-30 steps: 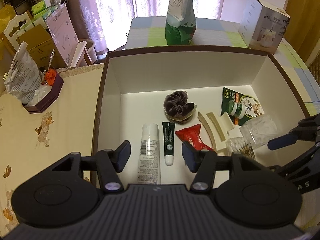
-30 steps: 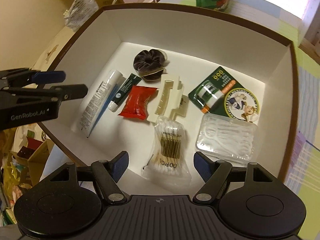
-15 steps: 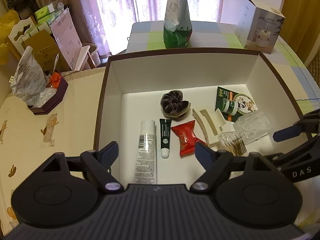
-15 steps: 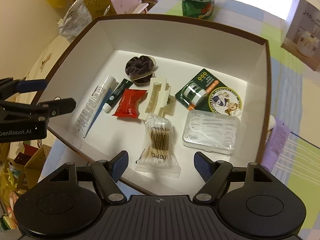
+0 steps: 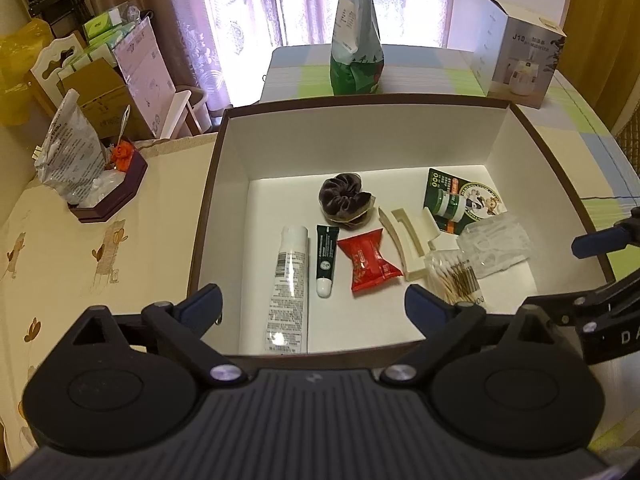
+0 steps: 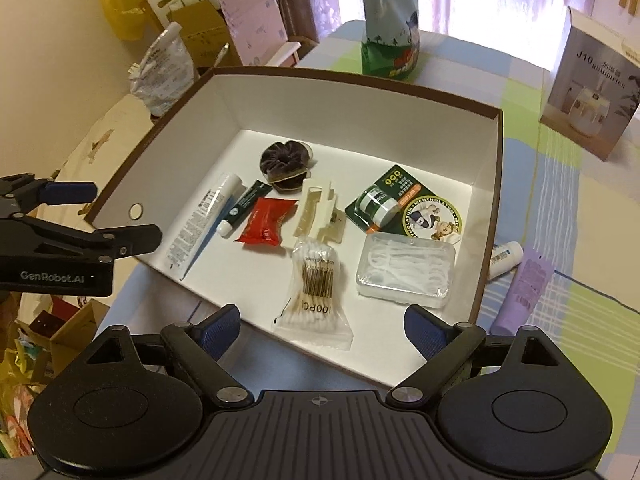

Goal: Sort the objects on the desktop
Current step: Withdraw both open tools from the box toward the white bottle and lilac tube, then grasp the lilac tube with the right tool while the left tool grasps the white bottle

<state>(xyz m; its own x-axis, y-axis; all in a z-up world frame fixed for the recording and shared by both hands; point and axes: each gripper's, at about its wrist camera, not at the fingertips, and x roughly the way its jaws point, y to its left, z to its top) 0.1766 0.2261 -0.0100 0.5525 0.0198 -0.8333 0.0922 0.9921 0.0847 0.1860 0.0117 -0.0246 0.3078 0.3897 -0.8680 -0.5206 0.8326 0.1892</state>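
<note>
Box (image 6: 486,200) holds perhaps nine items; both tongs, left (image 5: 313,302) and right (image 6: 322,326), are opening, empty.

Backlit window (image 5: 304,0) glare, dim foreground, fisheye warp

A: Box (image 6: 486,208) colours?
B: White inside, brown rim. Red packet (image 6: 266,227), dark brown scrunchie (image 6: 285,159), green card (image 6: 404,204).
A: Tablecloth (image 6: 560,184)?
B: Pastel checks; purple tube (image 6: 524,292).
</note>
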